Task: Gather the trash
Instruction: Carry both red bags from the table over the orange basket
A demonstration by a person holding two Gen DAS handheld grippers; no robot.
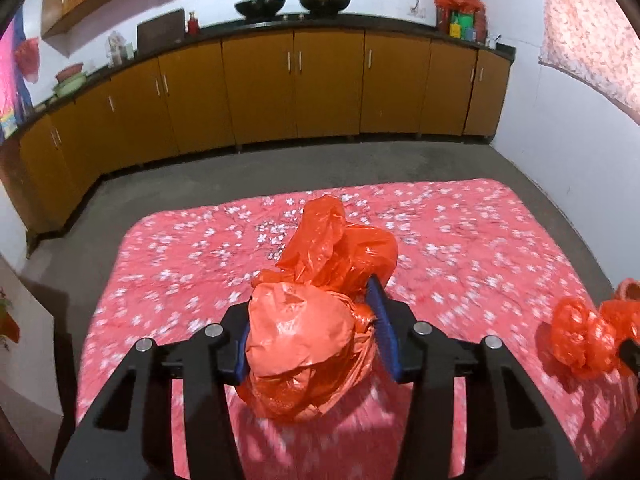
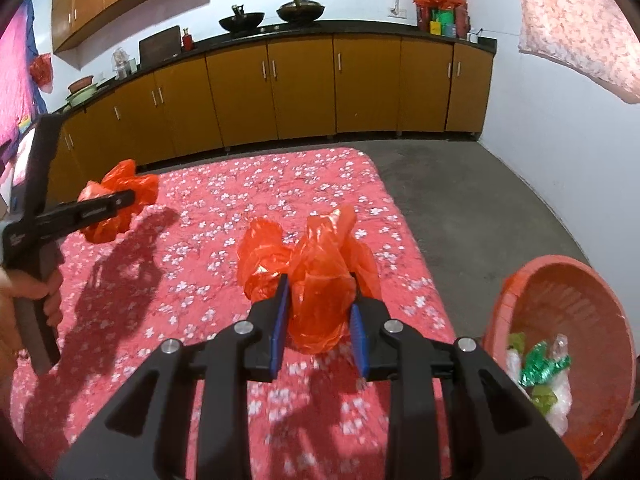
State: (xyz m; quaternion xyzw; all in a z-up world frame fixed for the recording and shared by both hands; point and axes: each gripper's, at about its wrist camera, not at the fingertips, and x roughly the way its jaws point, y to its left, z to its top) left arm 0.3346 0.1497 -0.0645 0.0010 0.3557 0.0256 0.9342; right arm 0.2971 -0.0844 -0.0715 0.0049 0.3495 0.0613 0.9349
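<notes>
Two crumpled red bags are clamped, one in our left gripper (image 1: pixel 312 344), one in our right gripper (image 2: pixel 320 320); loose plastic could slip before reaching the basket (image 2: pixel 520 276).

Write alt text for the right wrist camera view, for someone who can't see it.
The right gripper is shut on a crumpled red plastic bag above a pink floral cloth. At right, a red basket holds wrappers; at left, the left gripper holds another red bag.
</notes>
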